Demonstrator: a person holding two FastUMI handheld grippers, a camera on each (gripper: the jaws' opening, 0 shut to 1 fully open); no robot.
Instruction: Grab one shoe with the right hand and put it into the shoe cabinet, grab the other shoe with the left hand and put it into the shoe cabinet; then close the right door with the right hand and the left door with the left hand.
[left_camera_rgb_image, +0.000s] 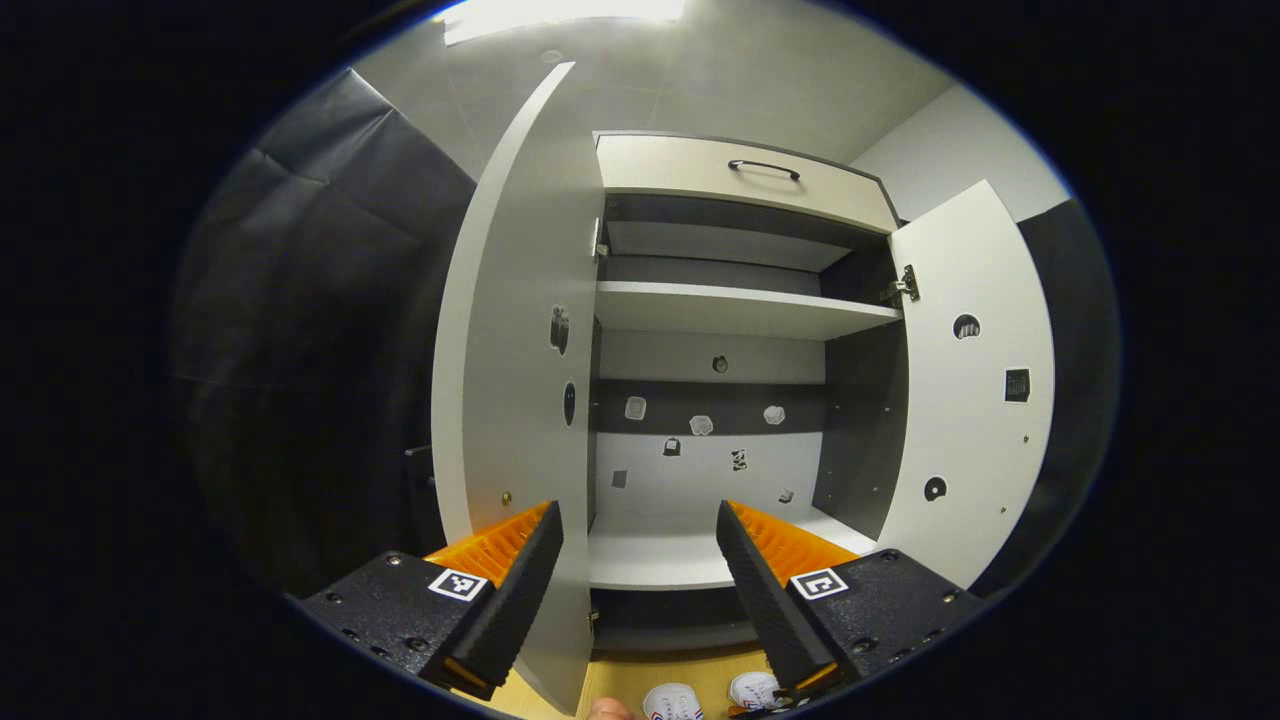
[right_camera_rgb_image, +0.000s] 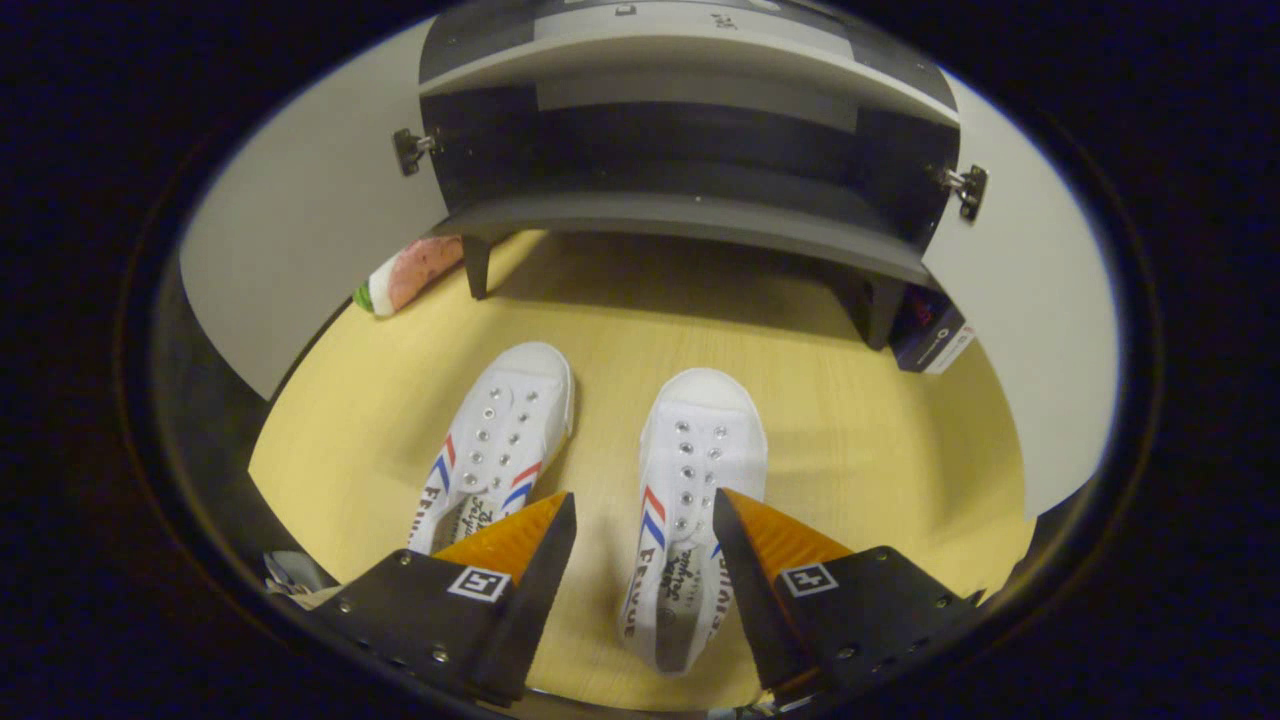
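First step, grabbing: right hand-held gripper (right_camera_rgb_image: 640, 560) spread over right shoe (right_camera_rgb_image: 690, 500) on floor (right_camera_rgb_image: 850, 430) before open shoe cabinet (left_camera_rgb_image: 720, 310), must drop and pinch; left hand-held gripper (left_camera_rgb_image: 640, 570) spread, empty.

Left gripper view: two white canvas shoes (left_camera_rgb_image: 700, 700) cut off by the bottom edge. Right gripper view: dark box (right_camera_rgb_image: 930, 335) partly hidden behind grey cabinet leg (right_camera_rgb_image: 880, 310).

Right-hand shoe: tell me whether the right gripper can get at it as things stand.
Probably yes: the right gripper is open, the right-hand shoe lies between its fingers on the floor, and nothing covers it.
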